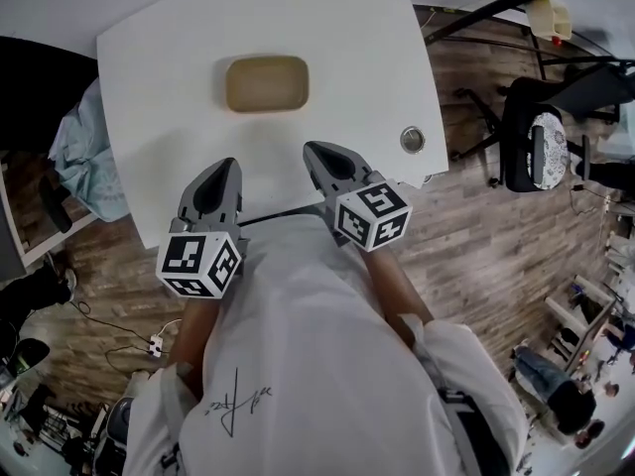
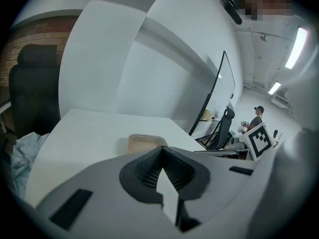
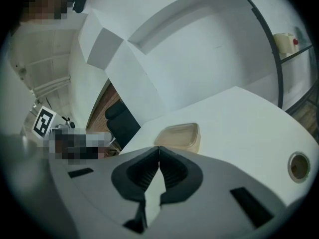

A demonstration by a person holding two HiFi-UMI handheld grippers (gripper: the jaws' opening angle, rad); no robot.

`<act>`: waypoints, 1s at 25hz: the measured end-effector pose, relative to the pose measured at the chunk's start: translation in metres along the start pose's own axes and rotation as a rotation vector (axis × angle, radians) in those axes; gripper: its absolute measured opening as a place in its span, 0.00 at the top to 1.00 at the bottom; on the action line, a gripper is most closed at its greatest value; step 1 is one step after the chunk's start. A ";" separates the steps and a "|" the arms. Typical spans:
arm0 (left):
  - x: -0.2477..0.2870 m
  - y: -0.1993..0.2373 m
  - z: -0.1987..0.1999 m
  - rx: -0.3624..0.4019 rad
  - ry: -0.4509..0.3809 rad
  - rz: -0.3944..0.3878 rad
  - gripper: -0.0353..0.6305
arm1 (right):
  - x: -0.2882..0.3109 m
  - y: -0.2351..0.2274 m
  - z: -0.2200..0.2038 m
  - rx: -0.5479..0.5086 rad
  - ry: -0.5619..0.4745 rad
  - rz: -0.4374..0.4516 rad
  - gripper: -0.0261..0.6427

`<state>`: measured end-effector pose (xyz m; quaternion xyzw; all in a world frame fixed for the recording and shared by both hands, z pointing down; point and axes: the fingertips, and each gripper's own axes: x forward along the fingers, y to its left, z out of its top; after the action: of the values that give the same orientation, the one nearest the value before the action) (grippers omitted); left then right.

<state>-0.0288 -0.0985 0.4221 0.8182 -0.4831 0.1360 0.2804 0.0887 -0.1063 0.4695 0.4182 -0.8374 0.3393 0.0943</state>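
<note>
A shallow tan container point(image 1: 266, 83) with rounded corners lies on the white table point(image 1: 179, 58), beyond both grippers. My left gripper point(image 1: 229, 164) hovers over the table's near edge, its jaws shut with nothing between them. My right gripper point(image 1: 312, 149) sits beside it, a little closer to the container, also shut and empty. In the left gripper view the container point(image 2: 144, 142) shows just past the closed tips of the left gripper point(image 2: 162, 148). In the right gripper view the container point(image 3: 180, 134) lies just ahead of the right gripper point(image 3: 158, 147), slightly to the right.
A round cable grommet point(image 1: 413, 139) is set in the table's near right corner. A black office chair point(image 1: 534, 149) stands on the wood floor at right. Light-blue cloth point(image 1: 84, 157) hangs off a dark chair point(image 2: 30, 91) at the table's left side. People stand far off.
</note>
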 end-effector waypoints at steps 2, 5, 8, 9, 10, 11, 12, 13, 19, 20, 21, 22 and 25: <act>0.001 0.003 0.001 -0.001 0.002 0.001 0.94 | 0.005 -0.004 0.001 0.006 0.002 -0.004 0.95; 0.005 0.006 0.004 -0.003 0.006 0.004 0.94 | 0.011 -0.010 0.001 0.016 0.009 -0.005 0.95; 0.008 0.011 0.006 -0.003 0.013 0.005 0.94 | 0.016 -0.015 -0.001 0.045 0.012 -0.005 0.95; 0.009 0.012 0.007 -0.002 0.015 0.004 0.94 | 0.018 -0.017 -0.002 0.056 0.011 -0.007 0.95; 0.010 0.014 0.008 -0.001 0.016 0.002 0.94 | 0.021 -0.019 -0.002 0.064 0.011 -0.011 0.95; 0.011 0.015 0.009 0.001 0.018 0.000 0.94 | 0.023 -0.021 -0.002 0.071 0.012 -0.016 0.95; 0.012 0.016 0.010 0.003 0.020 -0.003 0.94 | 0.025 -0.023 -0.002 0.077 0.012 -0.021 0.95; 0.013 0.016 0.011 0.005 0.022 -0.006 0.94 | 0.027 -0.025 -0.002 0.083 0.011 -0.024 0.94; 0.020 0.017 0.009 0.012 0.048 -0.029 0.94 | 0.037 -0.036 -0.003 0.120 0.006 -0.040 0.94; 0.021 0.017 0.009 0.015 0.052 -0.032 0.94 | 0.038 -0.038 -0.003 0.125 0.005 -0.043 0.94; 0.021 0.017 0.009 0.018 0.055 -0.034 0.94 | 0.039 -0.041 -0.002 0.130 0.004 -0.046 0.94; 0.022 0.017 0.009 0.021 0.058 -0.035 0.94 | 0.040 -0.043 -0.002 0.135 0.003 -0.048 0.94; 0.022 0.018 0.008 0.029 0.067 -0.038 0.94 | 0.041 -0.048 -0.004 0.152 0.002 -0.054 0.94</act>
<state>-0.0335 -0.1254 0.4326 0.8260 -0.4559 0.1652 0.2872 0.0986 -0.1502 0.5143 0.4464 -0.7975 0.3994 0.0723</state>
